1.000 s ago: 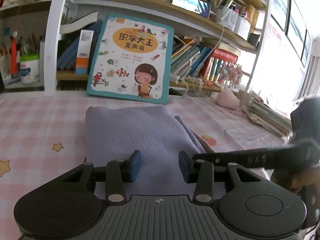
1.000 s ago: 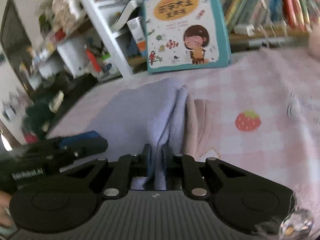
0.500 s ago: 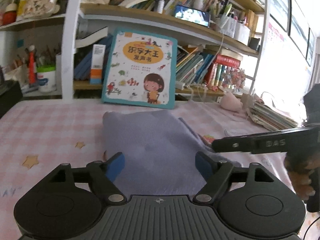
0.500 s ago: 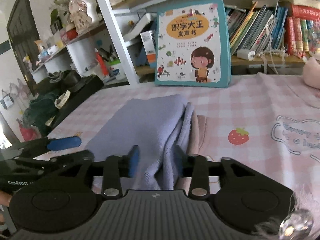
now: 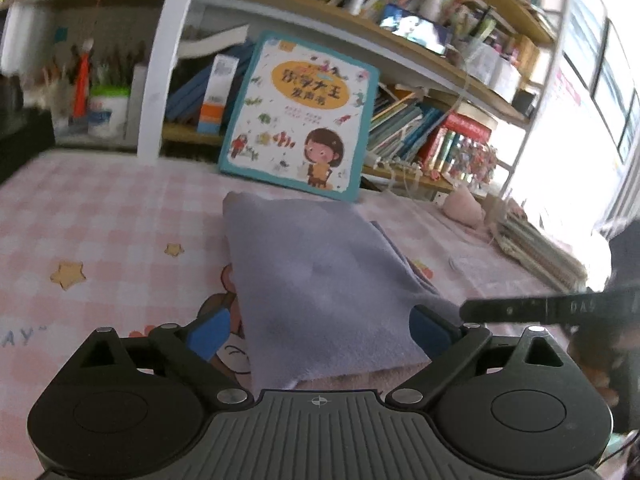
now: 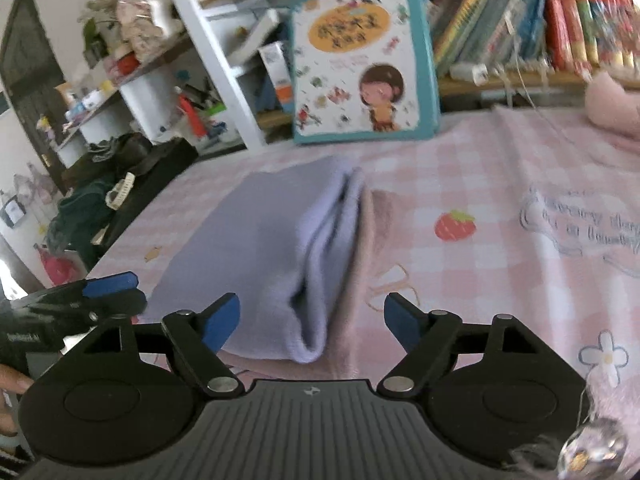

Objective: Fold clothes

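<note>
A folded lavender garment (image 5: 320, 280) (image 6: 272, 248) lies flat on the pink checked tablecloth (image 5: 100, 232). Under it a pink garment (image 6: 368, 248) shows along the right and near edges. My left gripper (image 5: 320, 330) hovers open at the garment's near edge, its blue pads apart on either side of the cloth. My right gripper (image 6: 312, 320) is open too, just in front of the folded layered edge, holding nothing. The other gripper's finger (image 5: 552, 308) crosses the right of the left wrist view, and the left gripper's finger (image 6: 108, 286) shows at the left of the right wrist view.
A teal children's book (image 5: 300, 116) (image 6: 360, 64) leans on the bookshelf behind the cloth. A stack of books (image 5: 536, 248) and a pink plush toy (image 6: 612, 104) lie at the right. Dark clutter (image 6: 100, 200) sits beyond the table's left edge.
The right gripper let go of the lavender fold and opened wide. The left gripper also opened wider. Both pulled back and up from the garment, which now lies flat.
</note>
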Available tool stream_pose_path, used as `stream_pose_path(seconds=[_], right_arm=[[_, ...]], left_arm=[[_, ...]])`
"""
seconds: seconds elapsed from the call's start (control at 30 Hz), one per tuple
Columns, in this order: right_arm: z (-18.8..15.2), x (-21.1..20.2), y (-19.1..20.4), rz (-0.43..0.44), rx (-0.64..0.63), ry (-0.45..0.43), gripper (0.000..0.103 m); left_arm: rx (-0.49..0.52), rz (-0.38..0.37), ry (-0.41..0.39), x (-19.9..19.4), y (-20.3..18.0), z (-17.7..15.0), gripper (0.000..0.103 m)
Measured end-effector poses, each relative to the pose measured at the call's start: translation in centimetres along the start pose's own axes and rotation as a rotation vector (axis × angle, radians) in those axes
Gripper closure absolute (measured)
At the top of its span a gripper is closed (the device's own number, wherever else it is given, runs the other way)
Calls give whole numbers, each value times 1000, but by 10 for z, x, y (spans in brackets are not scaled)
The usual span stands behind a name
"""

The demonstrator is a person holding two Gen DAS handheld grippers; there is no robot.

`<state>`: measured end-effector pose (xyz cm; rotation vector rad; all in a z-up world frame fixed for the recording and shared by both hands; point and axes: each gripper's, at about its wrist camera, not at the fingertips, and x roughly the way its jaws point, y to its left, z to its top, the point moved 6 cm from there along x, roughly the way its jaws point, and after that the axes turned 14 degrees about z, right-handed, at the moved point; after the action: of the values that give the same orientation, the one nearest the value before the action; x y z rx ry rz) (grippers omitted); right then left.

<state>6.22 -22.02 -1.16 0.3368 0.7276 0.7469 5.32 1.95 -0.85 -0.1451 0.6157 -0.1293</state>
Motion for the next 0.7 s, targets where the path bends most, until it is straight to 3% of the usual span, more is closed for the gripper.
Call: stream_pose_path(seconds=[0.43,0.7], right_arm=[[8,32,-33,116,225,85,28],[18,48,-39,173,261,98,38]], left_arm=[[-202,-109,147,46,20,12,7],[-216,-111,217,75,21,12,10]])
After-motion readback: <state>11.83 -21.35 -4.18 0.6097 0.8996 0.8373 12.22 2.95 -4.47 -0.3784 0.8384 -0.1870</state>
